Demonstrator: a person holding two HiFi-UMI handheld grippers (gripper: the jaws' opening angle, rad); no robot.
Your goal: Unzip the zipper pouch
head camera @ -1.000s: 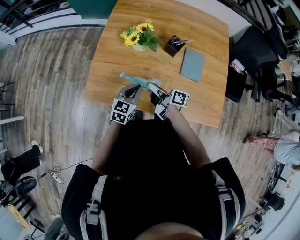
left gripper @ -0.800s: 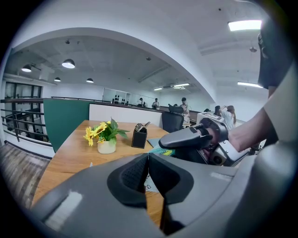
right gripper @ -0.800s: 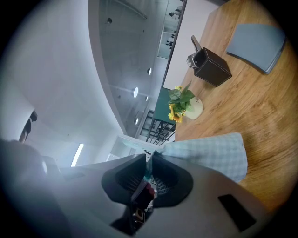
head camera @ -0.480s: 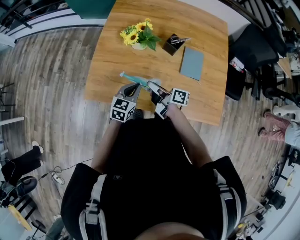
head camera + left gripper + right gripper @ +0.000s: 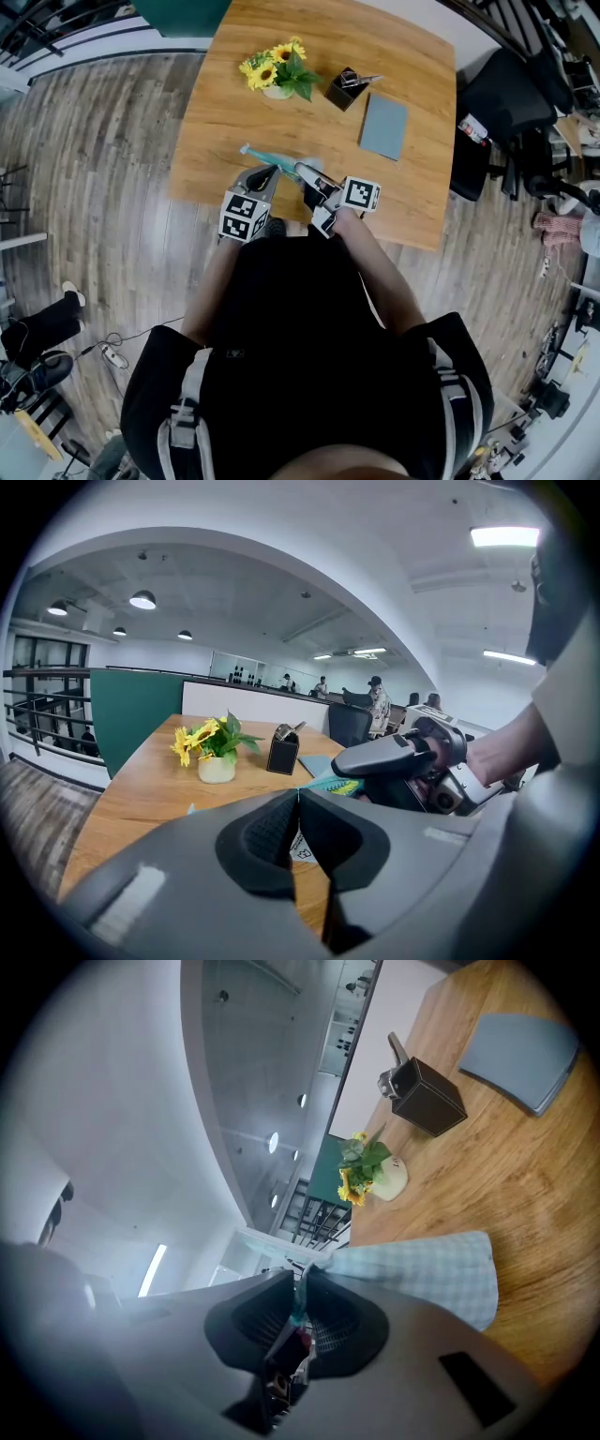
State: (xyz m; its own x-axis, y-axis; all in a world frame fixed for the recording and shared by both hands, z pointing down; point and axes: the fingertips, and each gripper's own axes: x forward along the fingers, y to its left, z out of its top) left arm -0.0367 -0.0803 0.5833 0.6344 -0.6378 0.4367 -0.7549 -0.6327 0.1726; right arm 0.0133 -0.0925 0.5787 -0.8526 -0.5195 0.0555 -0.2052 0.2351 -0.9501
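A light wooden table point(image 5: 225, 112) stands on a grey plank floor point(image 5: 103, 159). At its far left sits a small white pot of sunflowers point(image 5: 278, 82). Just right of it is a black holder point(image 5: 345, 95) with metal pieces inside. Further right and nearer lies a flat grey-blue notebook point(image 5: 384, 128), apart from both.

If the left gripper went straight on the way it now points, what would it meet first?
The zipper pouch: the left gripper is shut on its edge, so the teal fabric lies directly ahead. Beyond it, roughly in line, stands the black holder on the table, though depth is unclear.
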